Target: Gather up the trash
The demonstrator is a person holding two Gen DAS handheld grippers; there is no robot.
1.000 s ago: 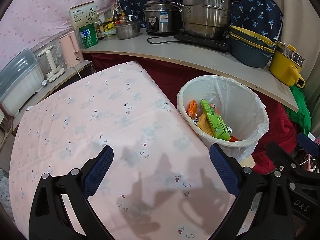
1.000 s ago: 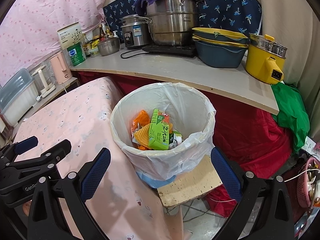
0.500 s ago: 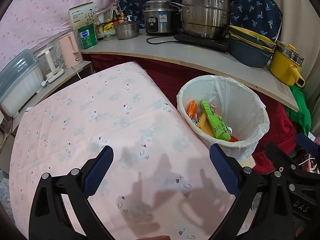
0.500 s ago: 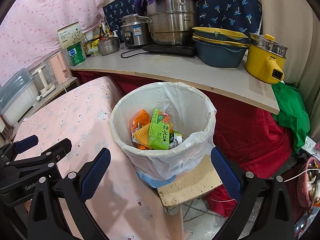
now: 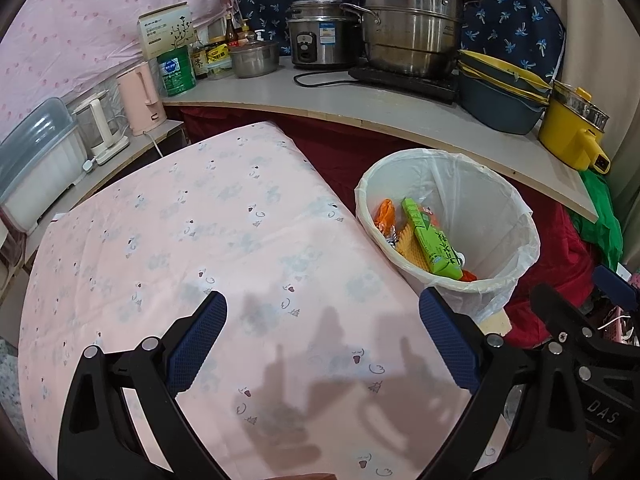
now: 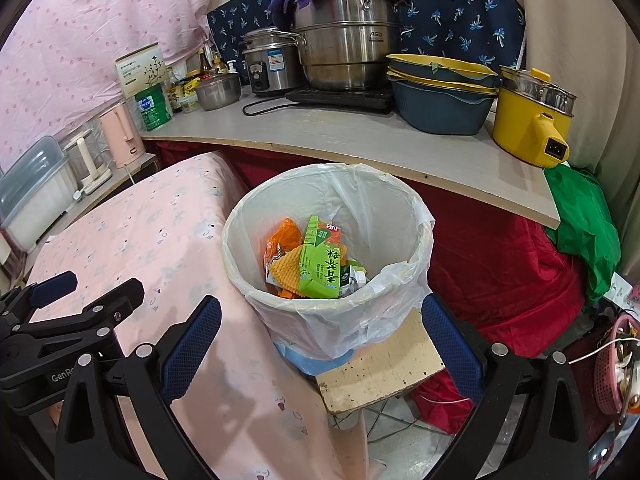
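Note:
A white bin lined with a clear bag (image 6: 332, 320) (image 5: 516, 280) stands beside the pink-clothed table (image 5: 208, 240) (image 6: 140, 240). Inside lie a green drink carton (image 6: 322, 268) (image 5: 434, 242), an orange wrapper (image 6: 282, 240) (image 5: 384, 216) and a yellow waffle-textured piece (image 6: 286, 268). My left gripper (image 5: 322, 340) hovers open over the table's near part, nothing between its blue pads. My right gripper (image 6: 320, 340) is open too, held just in front of the bin, empty. Each gripper shows at the edge of the other's view.
A curved shelf (image 6: 360, 136) behind the bin carries steel pots (image 6: 344, 48), a rice cooker (image 6: 268, 64), stacked basins (image 6: 440, 96) and a yellow electric pot (image 6: 532, 120). A pink kettle (image 5: 140, 96) and plastic box (image 5: 32, 160) stand left. A cardboard piece (image 6: 380, 368) lies under the bin.

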